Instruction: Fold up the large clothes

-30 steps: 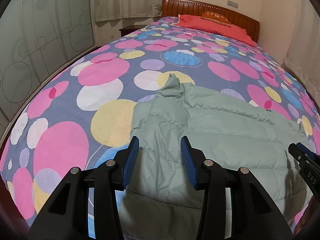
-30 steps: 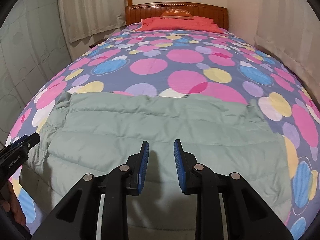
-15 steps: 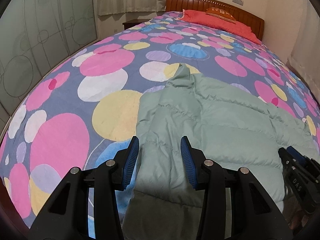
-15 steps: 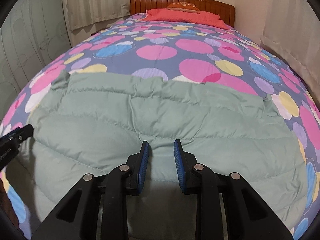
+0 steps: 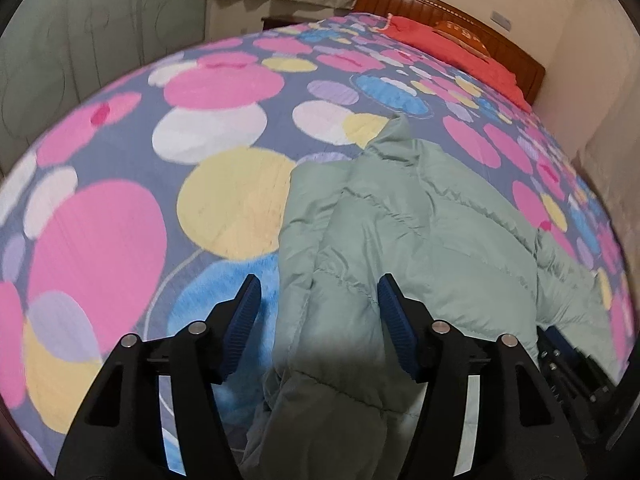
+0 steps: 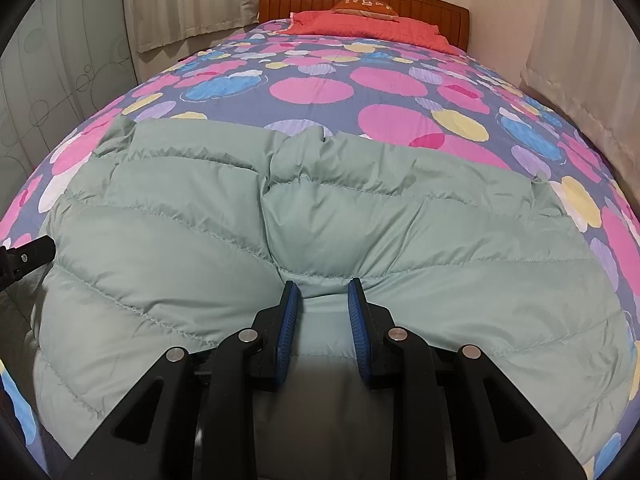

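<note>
Lying between both grippers' fingers point(image 6: 289, 312): jacket point(image 6: 360, 232).

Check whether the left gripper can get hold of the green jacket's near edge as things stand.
Probably yes. The left gripper has its jaws open with a raised fold of the jacket lying between them, and nothing else sits in the gap. Whether the pads touch the fabric yet cannot be told.

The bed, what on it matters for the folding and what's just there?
For the job: green puffer jacket, left gripper, right gripper.
Just there: spotted bedspread, red pillow, wooden headboard, curtains.
</note>
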### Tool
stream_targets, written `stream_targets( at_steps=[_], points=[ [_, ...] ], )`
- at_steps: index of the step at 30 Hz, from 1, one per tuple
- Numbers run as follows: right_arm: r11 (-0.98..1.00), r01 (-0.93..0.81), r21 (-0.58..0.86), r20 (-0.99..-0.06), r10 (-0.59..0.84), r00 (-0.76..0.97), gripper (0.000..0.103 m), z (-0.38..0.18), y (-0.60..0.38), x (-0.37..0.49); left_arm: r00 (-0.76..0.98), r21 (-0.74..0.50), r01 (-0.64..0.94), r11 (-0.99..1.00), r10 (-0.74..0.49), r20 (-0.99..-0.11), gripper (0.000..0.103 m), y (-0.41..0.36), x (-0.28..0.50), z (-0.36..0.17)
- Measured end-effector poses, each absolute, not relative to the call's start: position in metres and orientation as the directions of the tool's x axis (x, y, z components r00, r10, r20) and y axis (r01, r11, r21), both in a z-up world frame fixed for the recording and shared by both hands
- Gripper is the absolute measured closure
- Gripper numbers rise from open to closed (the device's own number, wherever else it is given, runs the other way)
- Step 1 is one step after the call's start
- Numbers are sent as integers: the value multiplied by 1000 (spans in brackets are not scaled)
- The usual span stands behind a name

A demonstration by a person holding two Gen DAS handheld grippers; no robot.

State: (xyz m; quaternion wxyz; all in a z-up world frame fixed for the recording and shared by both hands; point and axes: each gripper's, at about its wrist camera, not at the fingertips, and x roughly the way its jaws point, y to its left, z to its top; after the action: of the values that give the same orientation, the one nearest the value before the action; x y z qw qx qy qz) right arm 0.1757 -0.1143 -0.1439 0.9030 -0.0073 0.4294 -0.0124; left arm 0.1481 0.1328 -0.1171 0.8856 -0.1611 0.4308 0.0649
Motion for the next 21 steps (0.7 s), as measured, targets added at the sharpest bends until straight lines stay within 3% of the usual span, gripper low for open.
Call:
stream_targets(
  at_steps=[10,14,17,21],
  points=[
    [1000,16,-24,-775,-28,631,76,-144,-114,176,598,-500,-280,820,-258,-759,38,153,160,-147],
    [1000,16,-25,-775,-29,632,76,-144,-115,176,591,-498,-231,836,-286,-754,67,144,162,-145],
    [1000,16,-22,-775,-27,631,76,-145,-115,176,601,-483,-197,853,-284,-747,84,137,162,-138],
    [1000,16,-24,-775,-29,632,76,-144,-114,175,623,-457,-175,872,-261,-737,91,131,160,-125]
  ],
)
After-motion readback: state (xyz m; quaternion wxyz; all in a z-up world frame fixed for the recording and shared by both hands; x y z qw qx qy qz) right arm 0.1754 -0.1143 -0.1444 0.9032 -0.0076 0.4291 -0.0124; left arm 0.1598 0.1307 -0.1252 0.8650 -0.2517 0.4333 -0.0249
